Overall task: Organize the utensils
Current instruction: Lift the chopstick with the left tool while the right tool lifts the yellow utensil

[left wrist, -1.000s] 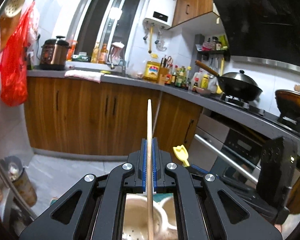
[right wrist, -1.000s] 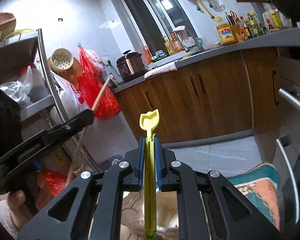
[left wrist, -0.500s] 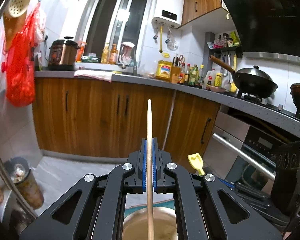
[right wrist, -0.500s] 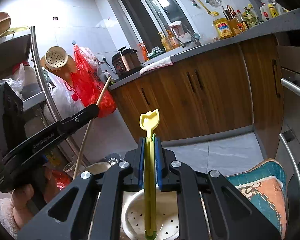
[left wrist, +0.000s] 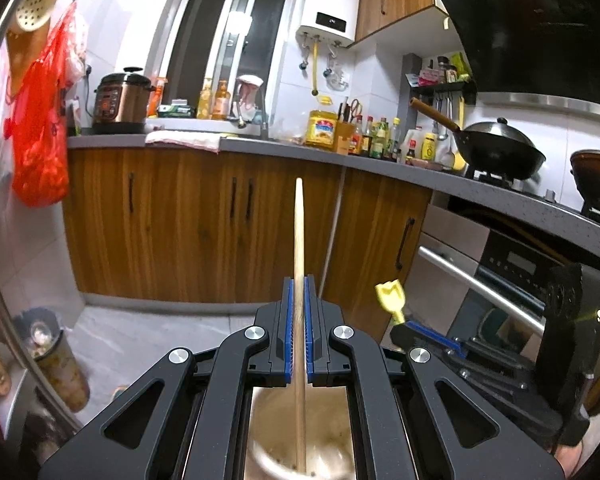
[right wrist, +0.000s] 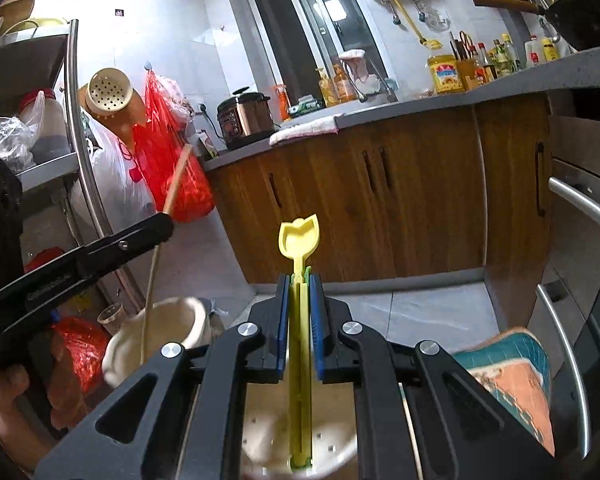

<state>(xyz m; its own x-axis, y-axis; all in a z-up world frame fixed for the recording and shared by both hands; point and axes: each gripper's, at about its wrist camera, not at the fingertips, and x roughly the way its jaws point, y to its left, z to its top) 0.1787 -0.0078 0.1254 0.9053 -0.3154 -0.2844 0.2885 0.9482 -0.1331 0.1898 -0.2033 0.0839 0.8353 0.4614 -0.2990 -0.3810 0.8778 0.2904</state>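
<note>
My left gripper (left wrist: 299,294) is shut on a wooden chopstick (left wrist: 299,240) held upright; its lower end reaches into a cream holder cup (left wrist: 296,432) below the jaws. My right gripper (right wrist: 299,286) is shut on yellow and green plastic utensils (right wrist: 300,240), whose lower ends stand in a cream perforated holder cup (right wrist: 268,436). In the right wrist view the left gripper (right wrist: 156,224) is at the left, with the chopstick (right wrist: 152,280) entering a second cream cup (right wrist: 172,320). In the left wrist view the right gripper (left wrist: 404,326) shows the yellow utensil tip (left wrist: 388,292).
Wooden cabinets (left wrist: 204,224) and a grey counter (left wrist: 380,160) run behind. An oven handle (left wrist: 480,284) is at the right. A metal rack (right wrist: 72,120) stands left, with red bags (right wrist: 172,176). A cup (left wrist: 60,364) stands on the floor. A cushion (right wrist: 516,376) lies at the right.
The left gripper has lowered the chopstick farther into its cup. The right gripper has shifted slightly with the yellow utensils; both stay shut.
</note>
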